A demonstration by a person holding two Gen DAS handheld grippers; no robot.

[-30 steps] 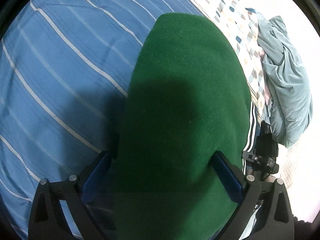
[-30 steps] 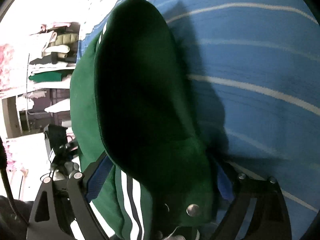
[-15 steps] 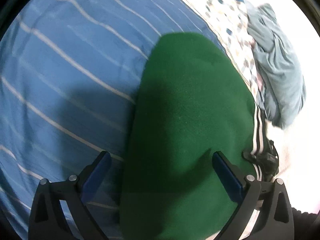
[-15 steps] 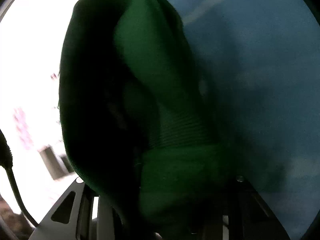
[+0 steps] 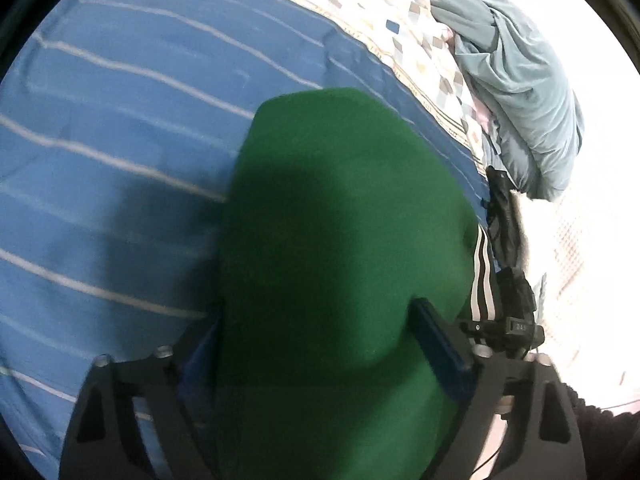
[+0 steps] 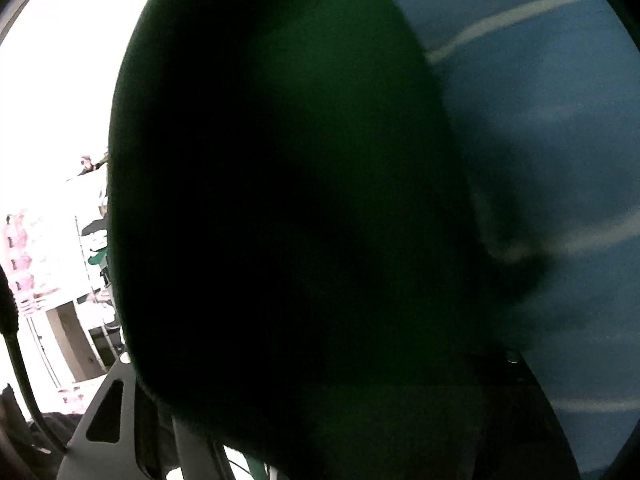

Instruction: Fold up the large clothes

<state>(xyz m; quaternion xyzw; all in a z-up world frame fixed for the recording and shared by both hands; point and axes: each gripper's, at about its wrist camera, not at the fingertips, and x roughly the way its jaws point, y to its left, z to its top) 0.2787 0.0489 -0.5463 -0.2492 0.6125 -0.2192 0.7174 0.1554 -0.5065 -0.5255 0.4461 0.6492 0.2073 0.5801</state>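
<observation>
Green garment (image 5: 332,248) sits between the left gripper (image 5: 320,344) fingers, bulk extending forward over the blue striped sheet (image 5: 120,140). Left jaws have just been closing in; blue pads sit against the fabric on both sides, so it's gripping the garment. Fabric is plain fleece-like green, white-and-black stripes along its right edge. Grey bundle (image 5: 516,80) lies beyond the garment, past the patterned cover (image 5: 400,12). Right view: garment (image 6: 288,200) fills the lens, dark, covering the right gripper (image 6: 320,420); jaws just widened, grip state can't tell. No readable writing.
</observation>
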